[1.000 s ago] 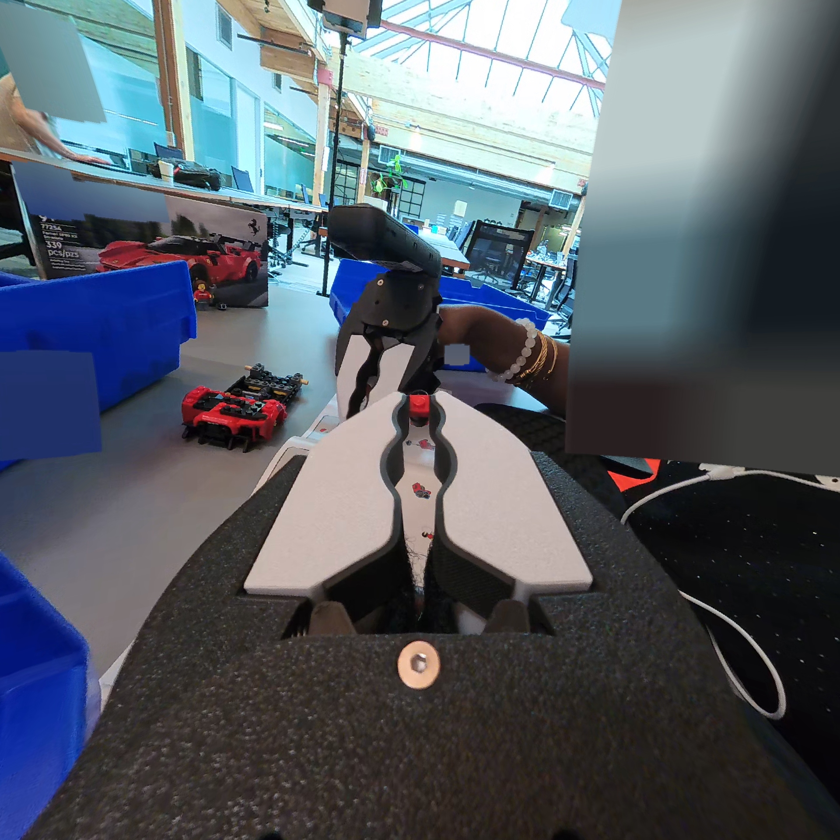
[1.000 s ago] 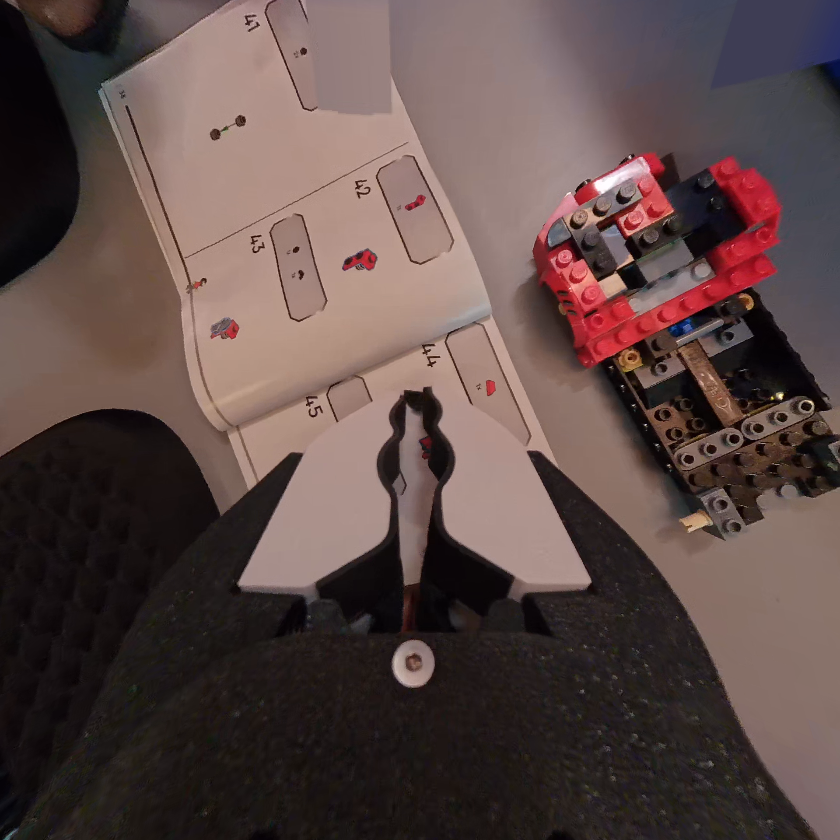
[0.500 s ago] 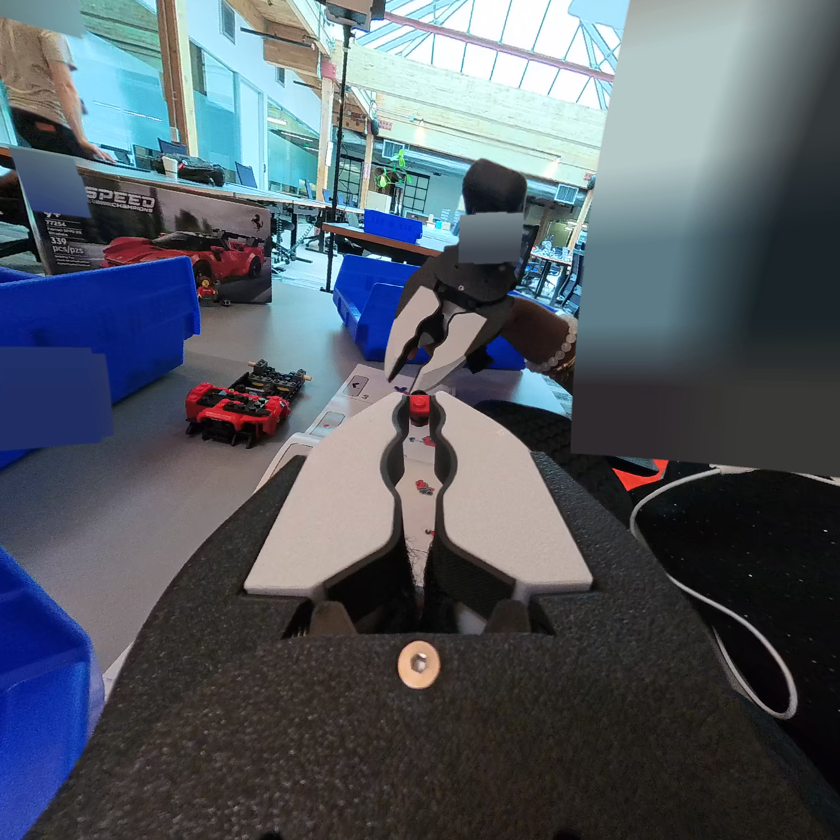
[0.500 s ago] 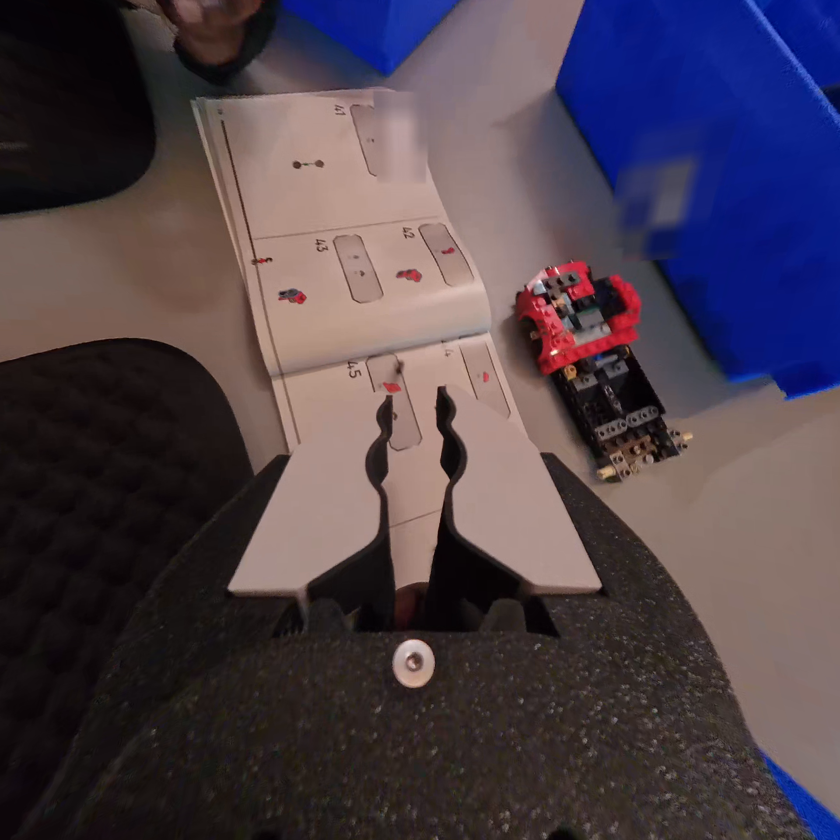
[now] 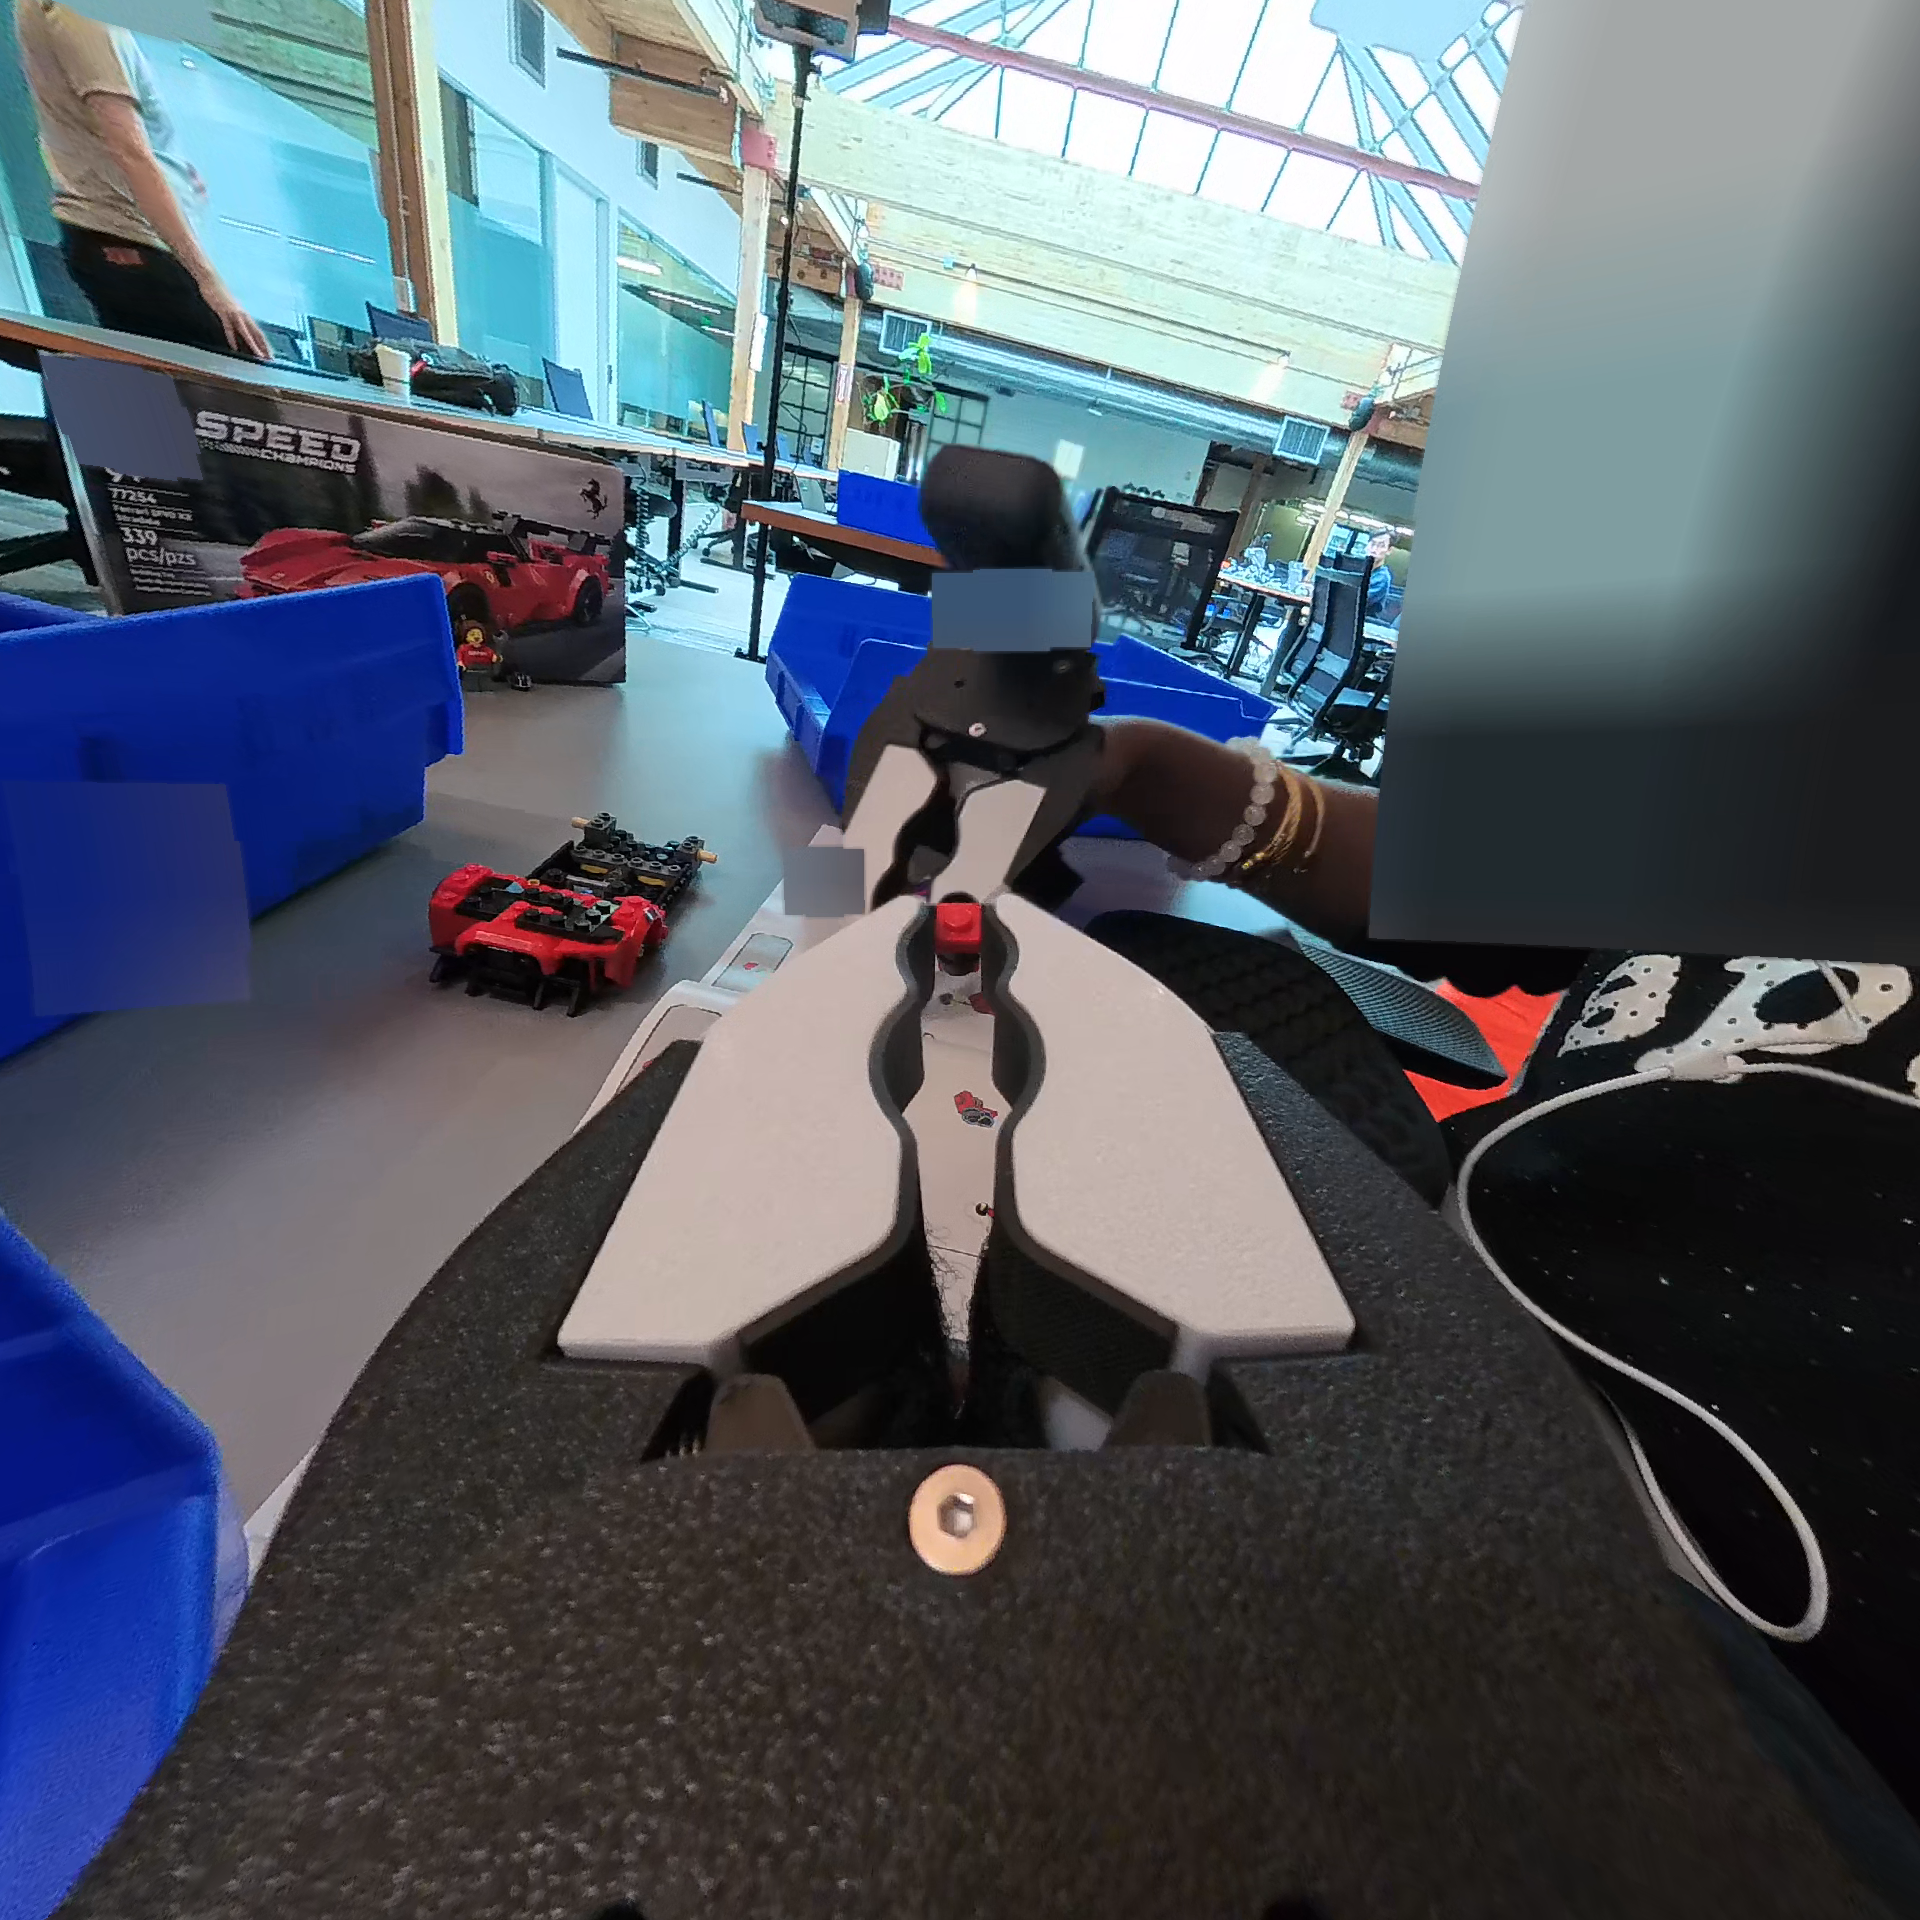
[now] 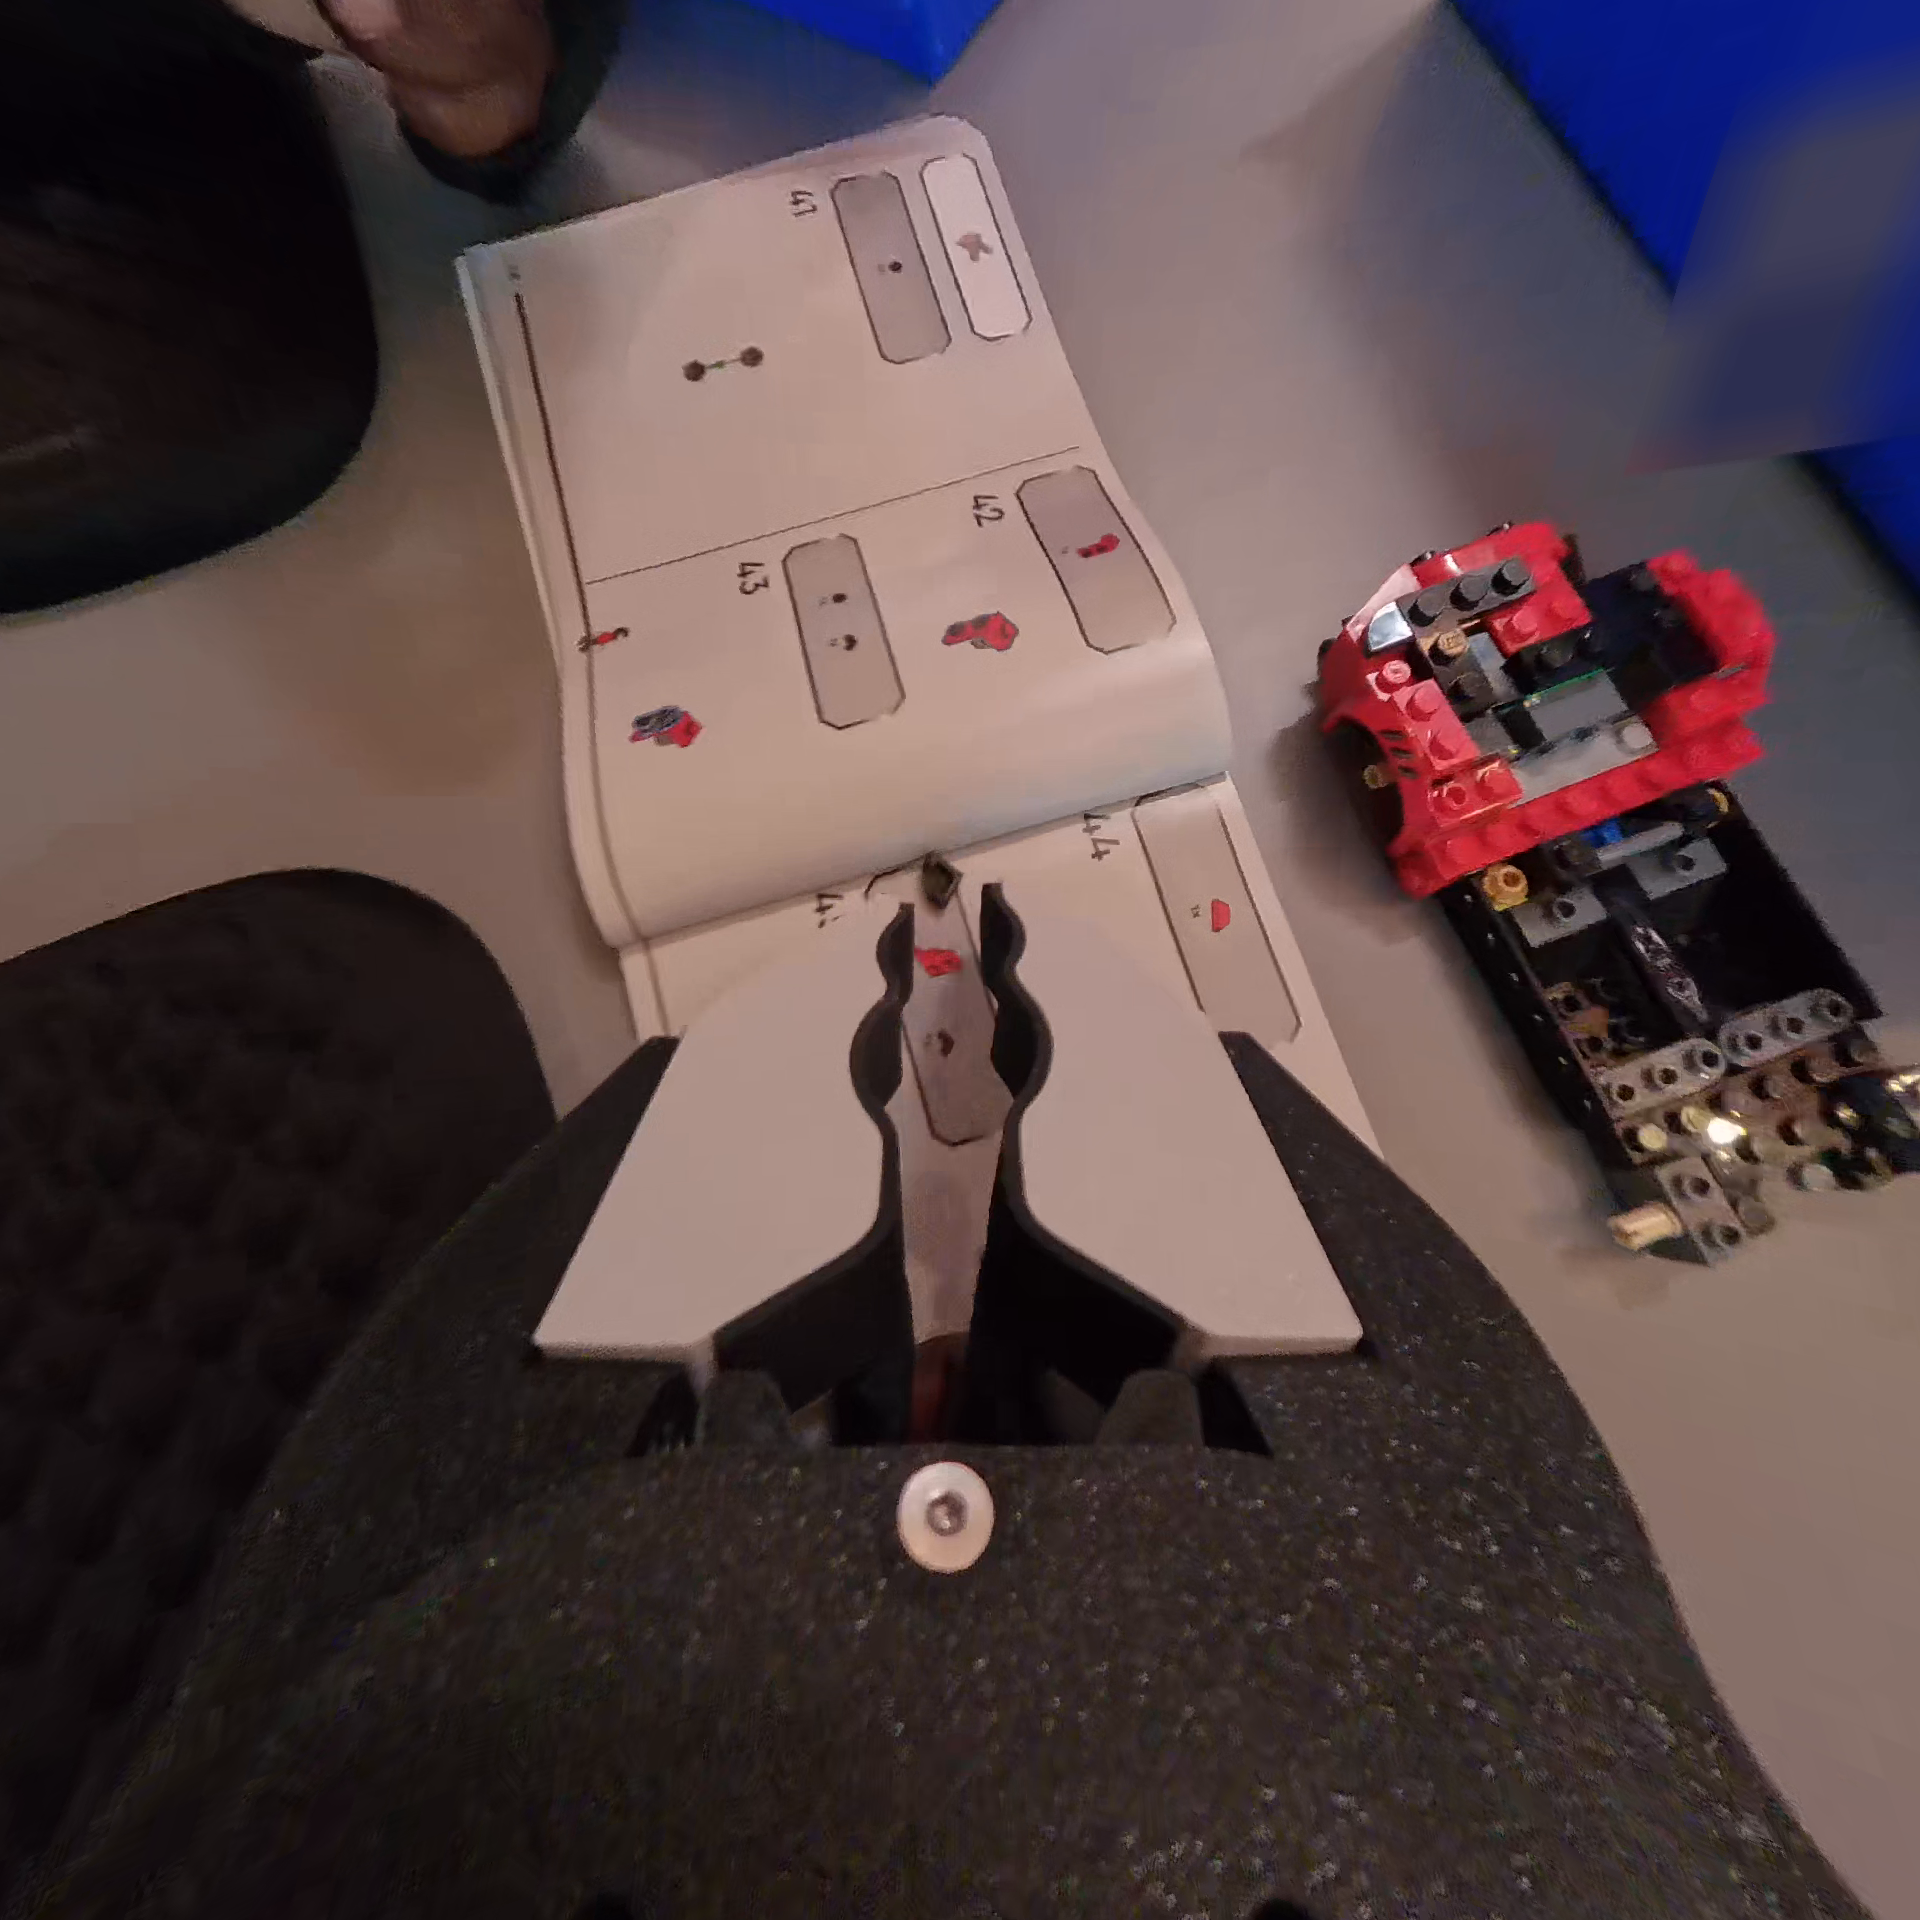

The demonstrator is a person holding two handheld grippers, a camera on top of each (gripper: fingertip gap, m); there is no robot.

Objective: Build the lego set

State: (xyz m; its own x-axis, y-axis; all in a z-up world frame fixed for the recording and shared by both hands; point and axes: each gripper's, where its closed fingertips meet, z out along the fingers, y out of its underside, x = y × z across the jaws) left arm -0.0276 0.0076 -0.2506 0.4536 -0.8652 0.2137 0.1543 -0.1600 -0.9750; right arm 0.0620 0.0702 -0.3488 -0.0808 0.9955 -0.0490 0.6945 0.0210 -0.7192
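Left hand-held gripper [image 5: 956, 925] level, pinching small red brick [image 5: 957, 924]; right hand-held gripper [image 6: 948, 902] angled down over instruction booklet [image 6: 831, 540], fingers narrowly parted, empty.

Right gripper [image 6: 948, 914] now parted and lower over the booklet [image 6: 831, 540], tips beside a small dark piece [image 6: 938, 878].

1. The left gripper [image 5: 957, 928] points level across the tabletop, its fingers [image 5: 790, 1091] drawn in until only a narrow gap is left at the tips, pinching a small red brick [image 5: 957, 926].
2. The right gripper [image 5: 940, 878] hangs tilted downward just beyond the left one's tips, its fingers [image 6: 727, 1174] slightly parted and holding nothing.
3. A hand [image 5: 1143, 769] with bracelets on the wrist grips the right gripper from the right side.
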